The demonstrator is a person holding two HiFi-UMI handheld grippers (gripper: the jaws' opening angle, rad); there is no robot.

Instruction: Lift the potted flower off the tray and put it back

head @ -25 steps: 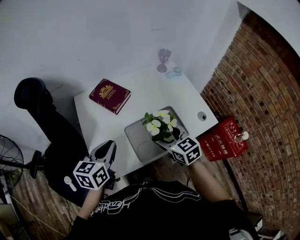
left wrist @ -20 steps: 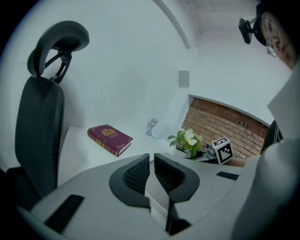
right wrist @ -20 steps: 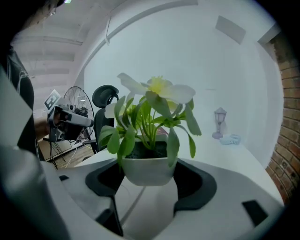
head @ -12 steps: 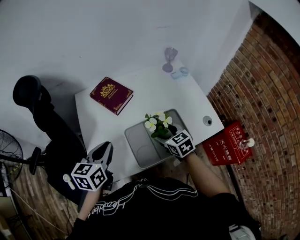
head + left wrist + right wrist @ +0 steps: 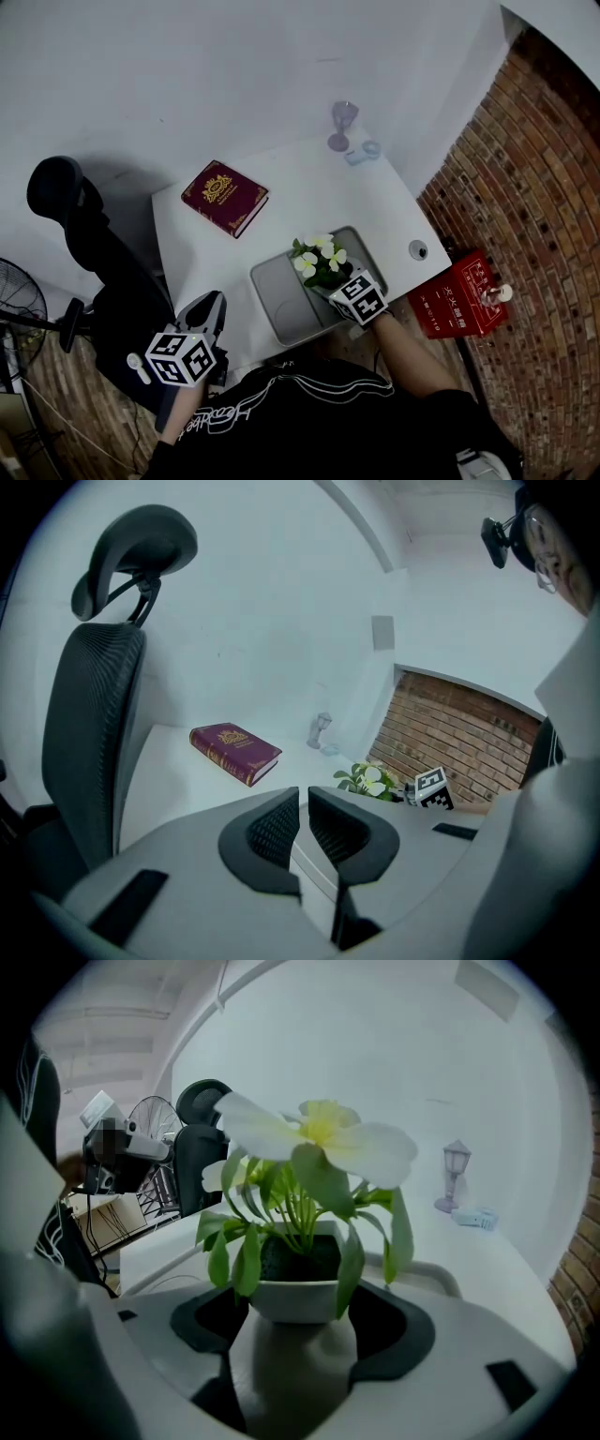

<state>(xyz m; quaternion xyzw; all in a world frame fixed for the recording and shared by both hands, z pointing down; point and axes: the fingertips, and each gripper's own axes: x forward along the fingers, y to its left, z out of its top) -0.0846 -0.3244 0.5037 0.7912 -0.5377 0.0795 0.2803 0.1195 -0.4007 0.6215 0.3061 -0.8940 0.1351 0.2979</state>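
The potted flower (image 5: 298, 1279) sits pinched by its white pot in the right gripper (image 5: 298, 1330) at the tray's (image 5: 281, 305) right end, left gripper (image 5: 304, 822) pressed together, empty, near the table (image 5: 300, 183) edge; letting go tilted or on the rim likely tips it.

Office-like room: white desk (image 5: 300, 202), mesh swivel chair (image 5: 94, 246), brick wall (image 5: 534, 169), floor fan (image 5: 17, 314).

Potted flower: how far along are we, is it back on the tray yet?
Done: the right tool is clamped on the white-flowered plant in its white pot. In hand: the pot sits low over the grey rectangular tray; I cannot tell whether its base touches. Left: set it down fully, open the tool and withdraw. The left tool is shut, empty.
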